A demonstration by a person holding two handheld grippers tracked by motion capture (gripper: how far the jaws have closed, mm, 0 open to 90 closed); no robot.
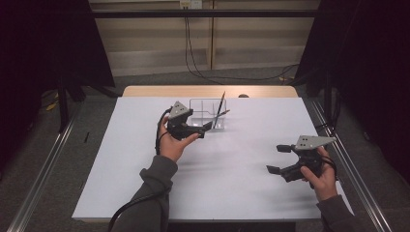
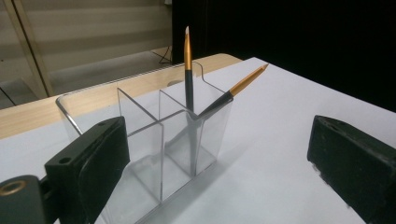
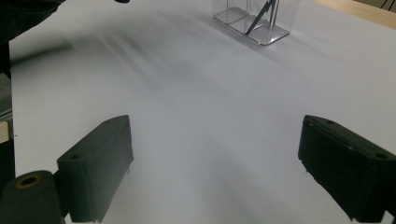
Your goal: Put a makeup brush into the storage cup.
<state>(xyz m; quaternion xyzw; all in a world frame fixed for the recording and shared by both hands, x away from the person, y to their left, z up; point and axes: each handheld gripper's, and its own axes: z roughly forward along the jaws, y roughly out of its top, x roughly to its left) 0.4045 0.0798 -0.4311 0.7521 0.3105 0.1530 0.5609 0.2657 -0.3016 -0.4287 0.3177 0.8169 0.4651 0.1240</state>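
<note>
The left hand-held gripper (image 1: 209,126) stood spread and empty just before the clear organizer (image 2: 163,140) holding two brushes (image 2: 188,70).

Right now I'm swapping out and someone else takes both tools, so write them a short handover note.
Left tool: open, nothing between the jaws, right beside the clear holder.
Right tool: open, empty, over bare table at the right, apart from the holder.
Things: two brushes stand in one compartment of the holder, one upright, one leaning over the rim.
Done: both brushes are in the holder.
Left: no other loose item is visible on the table; probably just draw the left tool back.
</note>
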